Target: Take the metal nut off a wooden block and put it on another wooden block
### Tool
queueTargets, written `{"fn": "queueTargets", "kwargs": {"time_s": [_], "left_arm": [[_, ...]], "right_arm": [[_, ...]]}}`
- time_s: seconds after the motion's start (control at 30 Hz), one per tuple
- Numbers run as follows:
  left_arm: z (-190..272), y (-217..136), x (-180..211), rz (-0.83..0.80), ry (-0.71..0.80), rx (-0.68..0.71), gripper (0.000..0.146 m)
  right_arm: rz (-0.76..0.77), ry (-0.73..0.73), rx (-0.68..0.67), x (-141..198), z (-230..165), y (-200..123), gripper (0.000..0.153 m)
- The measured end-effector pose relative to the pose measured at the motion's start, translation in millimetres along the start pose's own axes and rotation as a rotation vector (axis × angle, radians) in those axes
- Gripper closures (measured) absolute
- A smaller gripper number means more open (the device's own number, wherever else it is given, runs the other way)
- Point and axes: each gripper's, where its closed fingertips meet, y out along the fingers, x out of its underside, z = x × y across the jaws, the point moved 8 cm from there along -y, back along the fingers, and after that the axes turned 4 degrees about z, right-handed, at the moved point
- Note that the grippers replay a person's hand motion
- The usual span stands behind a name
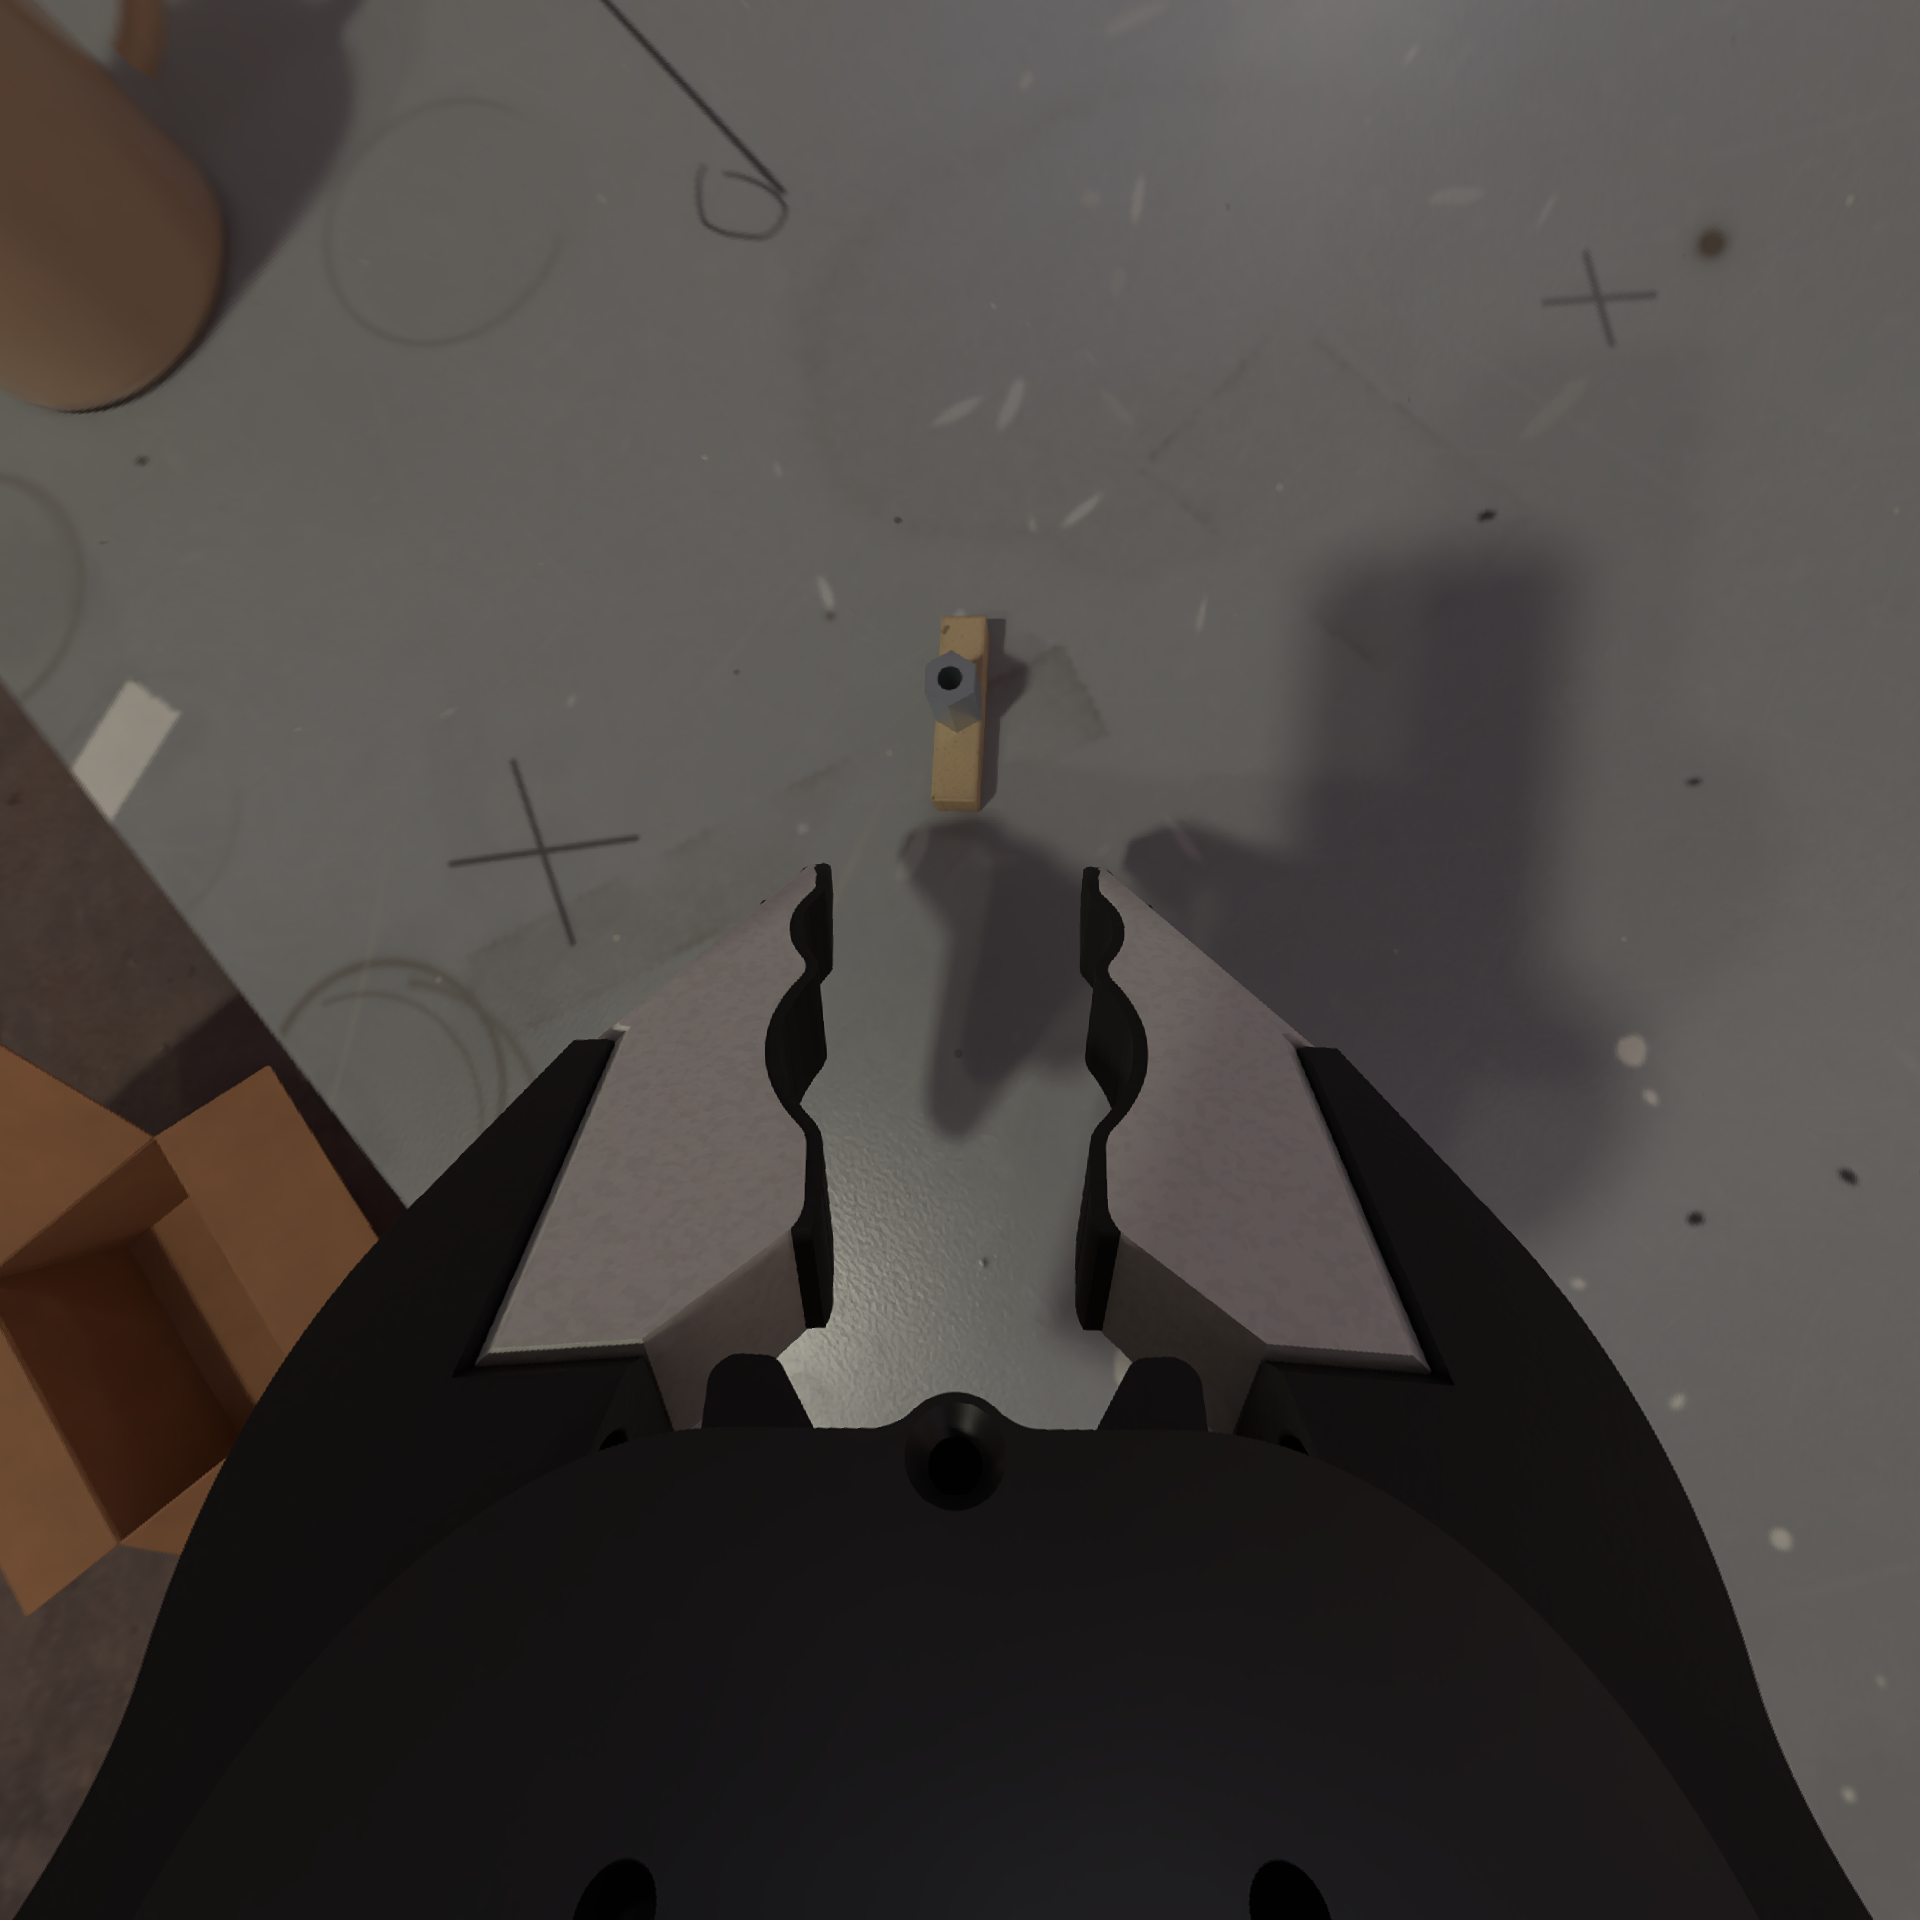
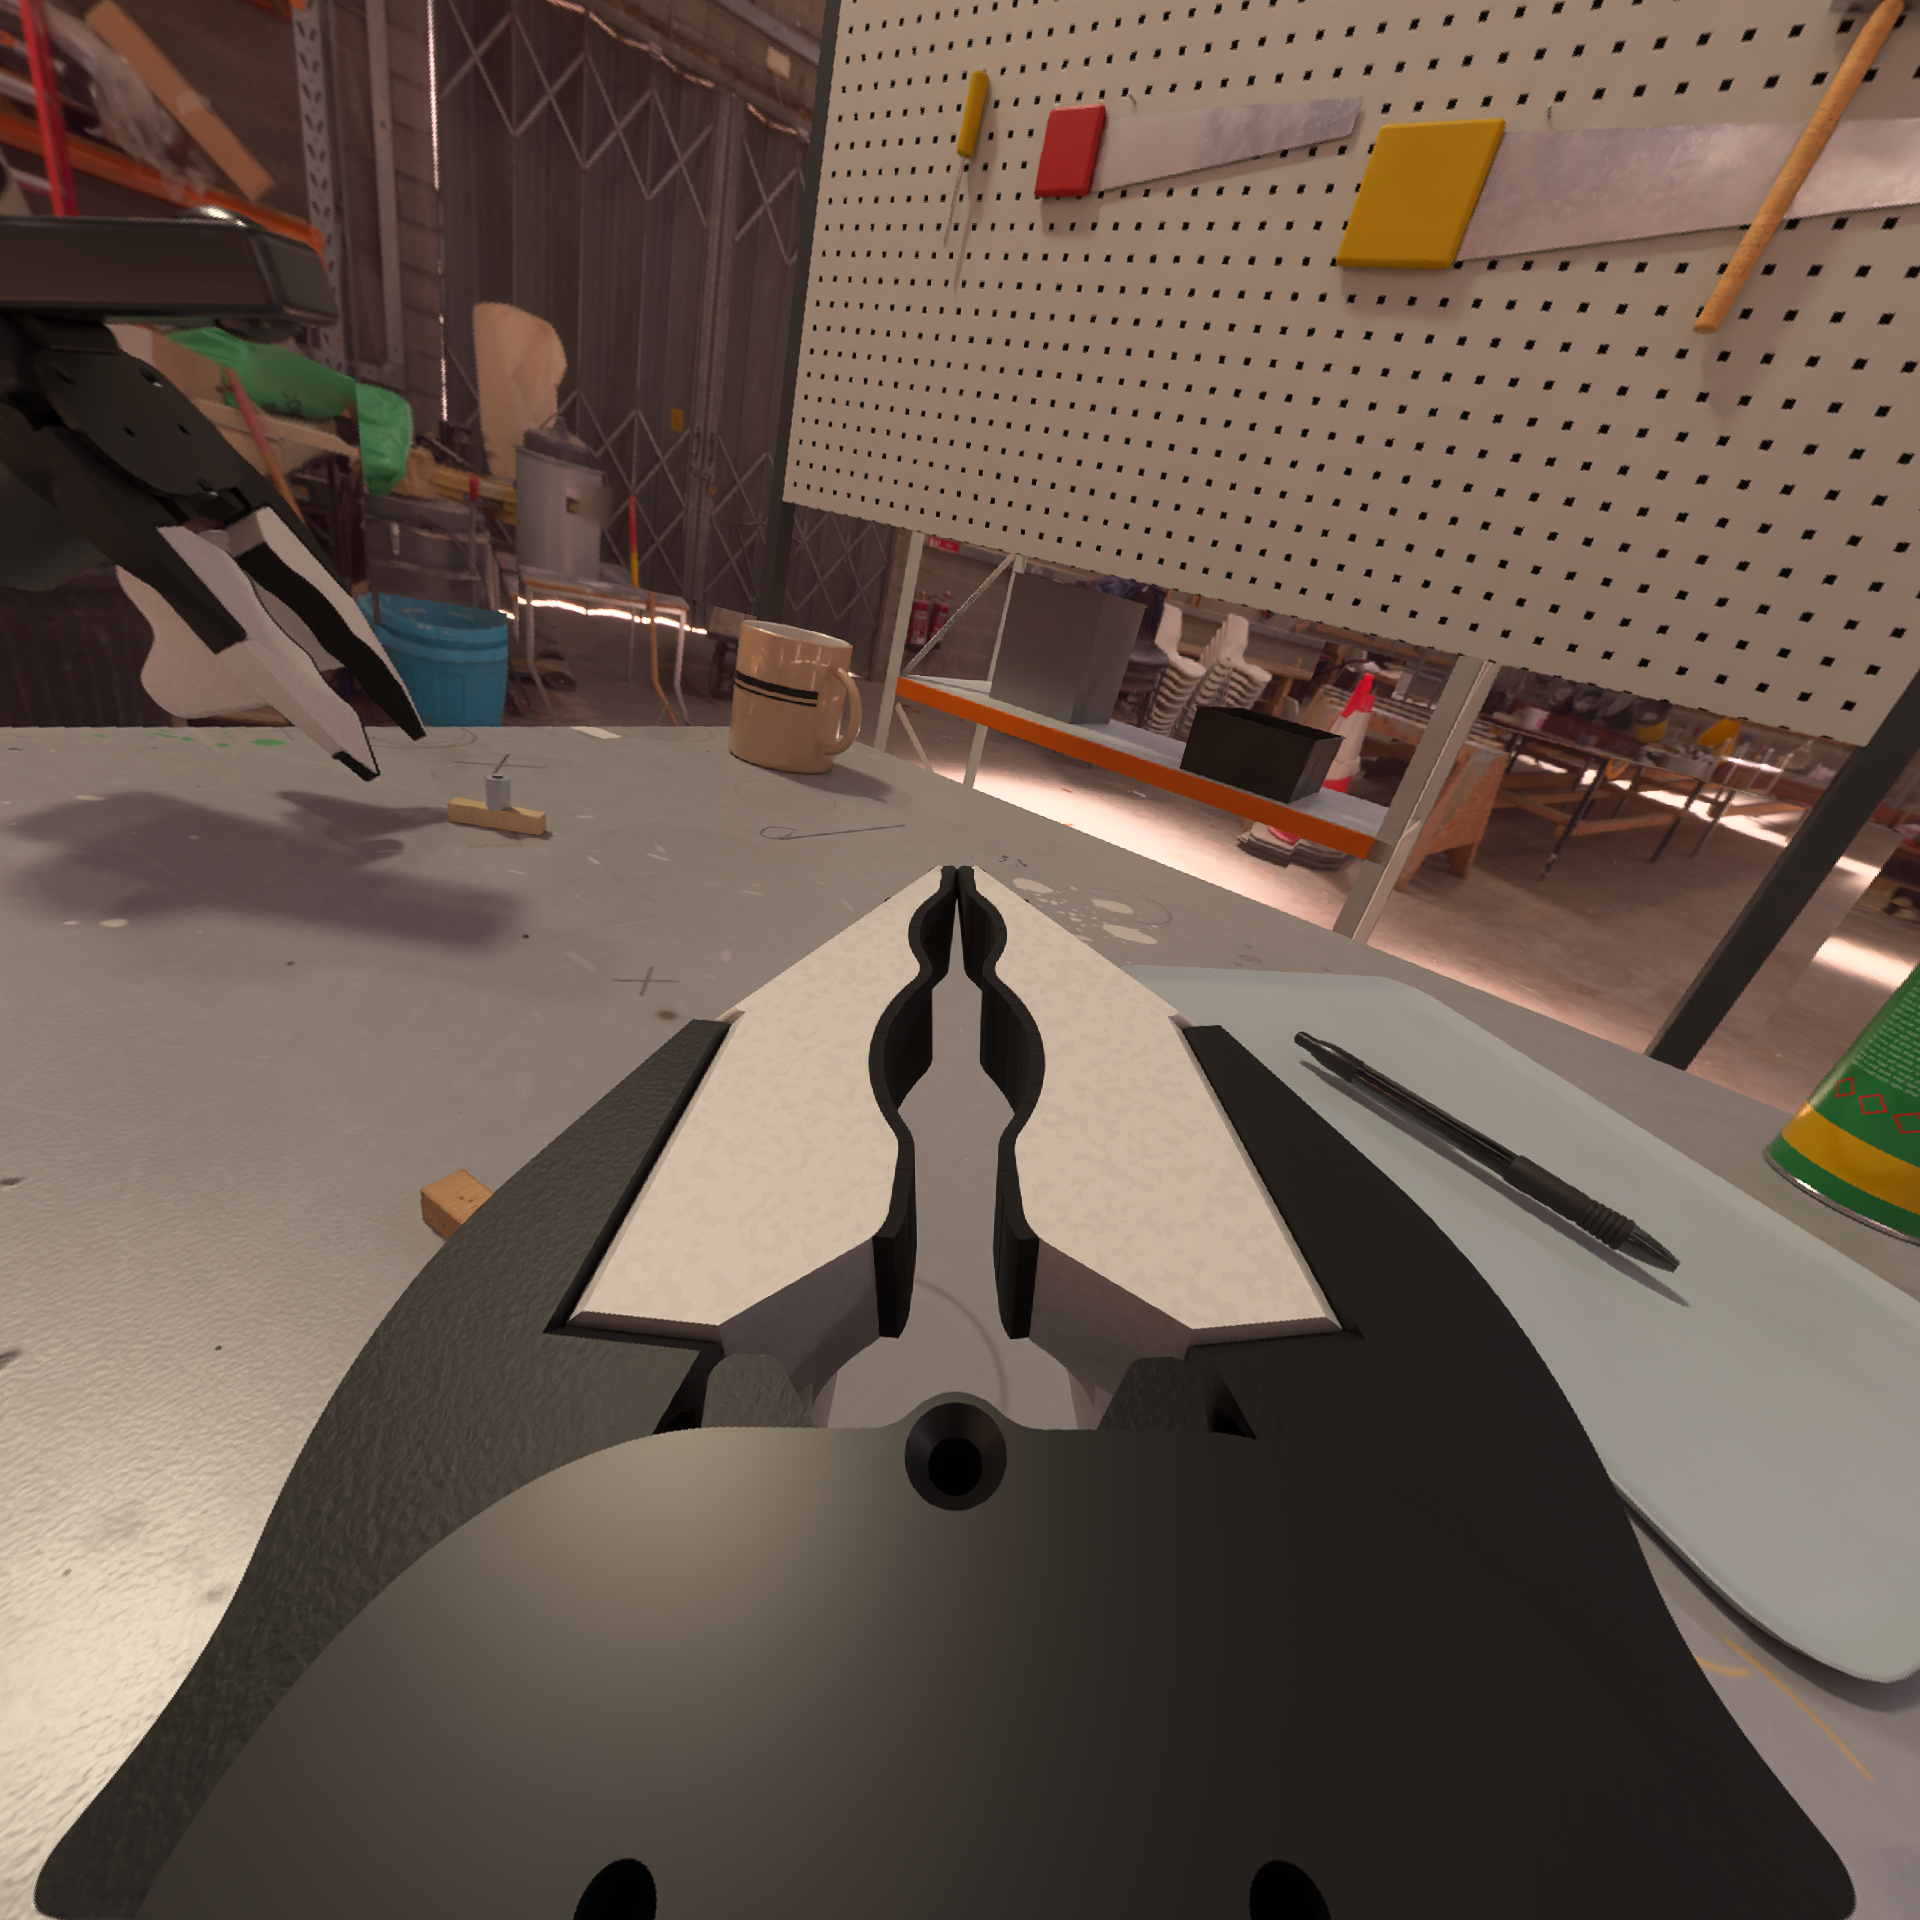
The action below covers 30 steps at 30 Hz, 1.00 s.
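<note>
- Left wrist view, left edge: an open cardboard box (image 1: 114,1340) sits off the grey bench (image 1: 1351,416); nothing shows inside it.
- Centre: the left tool (image 1: 956,883) hangs above the bench with its fingers apart, nothing between them.
- Just beyond its tips lies a wooden block (image 1: 961,748), its long axis running straight away from the camera. The metal nut (image 1: 950,681) stands on the block's far half, bore pointing up.
- Right wrist view, left: the left tool (image 2: 390,748) hovers tilted down, near the nut (image 2: 500,792) and block (image 2: 499,816) but touching neither.
- Behind them, a tan mug (image 2: 795,696) stands upright; its inside is hidden.
- Lower left: a corner of another wooden block (image 2: 452,1200) peeks out beside the right tool.
- Centre: the right tool (image 2: 956,873) has its tips together, empty.
- Right: a black pen (image 2: 1486,1148) lies on a grey mat (image 2: 1662,1455).
</note>
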Motion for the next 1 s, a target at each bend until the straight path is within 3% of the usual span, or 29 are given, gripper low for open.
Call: {"fn": "queueTargets", "kwargs": {"time_s": [0.23,0.37,0.53,1.0], "left_arm": [[-7.2,13.1,-19.6,0.054,-0.08,0.079,0.113],[-8.9,23.3,-27.2,-0.001,-0.061,0.075,0.12],[-9.8,34.4,-26.7,-0.084,-0.058,0.098,0.123],[-11.0,42.0,-26.9,-0.086,-0.06,0.137,0.136]], "right_arm": [[0.004,0.007,0.001,0.0,0.6,-0.3,0.153],[0.004,0.007,-0.001,0.0,0.5,-0.4,0.153],[0.006,0.013,-0.003,0.0,1.0,-0.5,0.153],[0.005,0.017,-0.006,0.0,1.3,-0.3,0.153]]}}
